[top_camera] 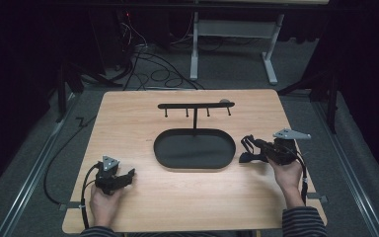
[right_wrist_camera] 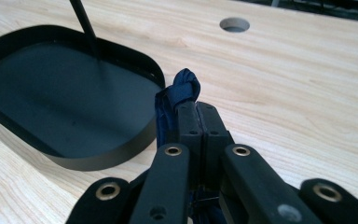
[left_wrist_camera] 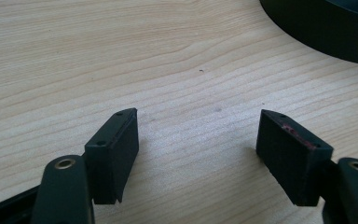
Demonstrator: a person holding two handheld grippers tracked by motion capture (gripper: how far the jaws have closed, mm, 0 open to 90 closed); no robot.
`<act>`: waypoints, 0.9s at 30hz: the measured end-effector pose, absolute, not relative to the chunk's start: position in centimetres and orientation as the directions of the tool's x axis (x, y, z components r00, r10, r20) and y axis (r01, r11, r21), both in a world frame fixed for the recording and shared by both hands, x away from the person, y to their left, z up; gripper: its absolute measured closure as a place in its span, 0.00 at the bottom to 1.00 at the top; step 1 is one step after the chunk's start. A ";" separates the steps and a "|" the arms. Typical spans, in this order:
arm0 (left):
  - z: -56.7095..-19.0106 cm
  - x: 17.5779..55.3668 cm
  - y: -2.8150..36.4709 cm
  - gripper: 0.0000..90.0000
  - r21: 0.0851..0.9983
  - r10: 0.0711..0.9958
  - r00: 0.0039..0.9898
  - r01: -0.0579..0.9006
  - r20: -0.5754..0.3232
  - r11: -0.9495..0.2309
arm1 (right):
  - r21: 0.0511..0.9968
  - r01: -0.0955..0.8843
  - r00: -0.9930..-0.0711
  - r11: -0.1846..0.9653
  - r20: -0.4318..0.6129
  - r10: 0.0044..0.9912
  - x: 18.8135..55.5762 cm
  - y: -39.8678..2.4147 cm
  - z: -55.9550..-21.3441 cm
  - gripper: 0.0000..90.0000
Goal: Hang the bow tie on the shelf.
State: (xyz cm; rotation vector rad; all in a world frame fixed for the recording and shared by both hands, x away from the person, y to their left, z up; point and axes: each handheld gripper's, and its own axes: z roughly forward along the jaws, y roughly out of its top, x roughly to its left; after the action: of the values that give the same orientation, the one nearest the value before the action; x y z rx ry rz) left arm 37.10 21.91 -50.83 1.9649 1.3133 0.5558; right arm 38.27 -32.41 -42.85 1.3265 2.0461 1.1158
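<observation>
While the right gripper (top_camera: 249, 148) hangs above the wooden table (top_camera: 187, 197) just right of the black oval tray (top_camera: 194, 149), its jaws stand pressed together on a dark blue strap (right_wrist_camera: 179, 91). A knotted loop of that strap sticks out past the fingertips in the right gripper view, close to the tray's near rim; in the high view the strap dangles at the gripper's front end. From the tray rises a thin post bearing a hook bar (top_camera: 196, 105) with small pegs. Resting on the table near its front left corner, the left gripper (top_camera: 128, 175) has jaws spread wide with bare wood between them.
</observation>
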 end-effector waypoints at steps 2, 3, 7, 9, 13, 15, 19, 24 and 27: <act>-50.8 37.1 21.9 0.34 0.746 0.919 0.394 0.620 -0.028 -0.243 | 0.828 0.521 -0.435 0.208 0.048 0.899 38.1 -32.5 -42.6 1.00; -50.8 37.1 21.9 0.34 0.748 0.919 0.393 0.619 -0.029 -0.241 | 0.829 0.520 -0.434 0.207 0.047 0.900 38.0 -32.5 -42.4 1.00; -50.8 37.1 21.9 0.34 0.748 0.919 0.393 0.619 -0.030 -0.241 | 0.840 0.499 -0.441 0.212 0.036 0.897 37.6 -32.5 -41.9 1.00; -50.8 37.1 21.9 0.34 0.747 0.919 0.394 0.619 -0.028 -0.243 | 0.844 0.494 -0.442 0.210 0.036 0.896 37.4 -32.4 -41.6 1.00; -50.8 37.1 21.9 0.34 0.746 0.919 0.394 0.620 -0.027 -0.244 | 0.851 0.477 -0.452 0.221 0.022 0.892 37.1 -32.2 -41.1 1.00; -50.8 37.1 21.9 0.34 0.746 0.919 0.394 0.619 -0.026 -0.245 | 0.853 0.472 -0.456 0.222 0.021 0.890 37.0 -32.1 -40.9 1.00; -50.8 37.1 21.9 0.34 0.746 0.919 0.394 0.620 -0.027 -0.244 | 0.863 0.452 -0.472 0.227 0.015 0.882 36.8 -31.9 -40.3 1.00; -50.8 37.1 21.9 0.34 0.747 0.919 0.394 0.619 -0.029 -0.242 | 0.869 0.436 -0.489 0.235 0.009 0.872 36.6 -31.3 -39.6 1.00; -50.8 37.1 21.9 0.34 0.748 0.919 0.394 0.619 -0.029 -0.241 | 0.873 0.428 -0.502 0.236 0.012 0.865 36.7 -31.0 -39.4 1.00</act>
State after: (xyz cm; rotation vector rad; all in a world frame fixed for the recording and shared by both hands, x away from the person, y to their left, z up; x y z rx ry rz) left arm 37.10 21.91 -50.83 1.9640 1.3139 0.5562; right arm 36.68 -31.02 -39.40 1.1807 2.0335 1.2016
